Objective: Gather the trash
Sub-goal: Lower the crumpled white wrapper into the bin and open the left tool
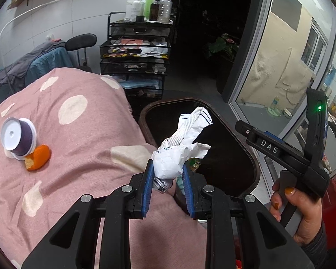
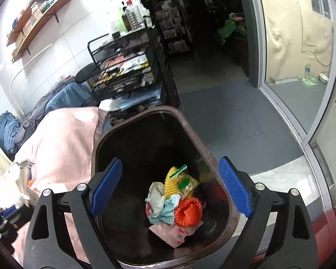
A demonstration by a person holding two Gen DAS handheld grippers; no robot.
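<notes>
My left gripper (image 1: 168, 179) is shut on a crumpled white paper bag with a woven handle (image 1: 181, 150), held at the near rim of the dark brown bin (image 1: 255, 170). On the pink dotted blanket (image 1: 78, 157) lie a purple cup with a white lid (image 1: 18, 137) and an orange peel (image 1: 39, 158). My right gripper (image 2: 170, 188) stands open over the same bin (image 2: 100, 143), nothing between its blue pads (image 2: 235, 186). Down in the bin lie yellow and orange foam nets (image 2: 188, 210), tissues and a pink wrapper. In the left wrist view a hand holds the right gripper's body (image 1: 284, 154).
A black mesh trolley (image 1: 134, 56) with bottles on top stands behind the bed. A glass sliding door (image 1: 280, 67) runs along the right. Grey floor tiles (image 2: 224, 116) lie beyond the bin. Shelves (image 2: 38, 11) hang on the white wall.
</notes>
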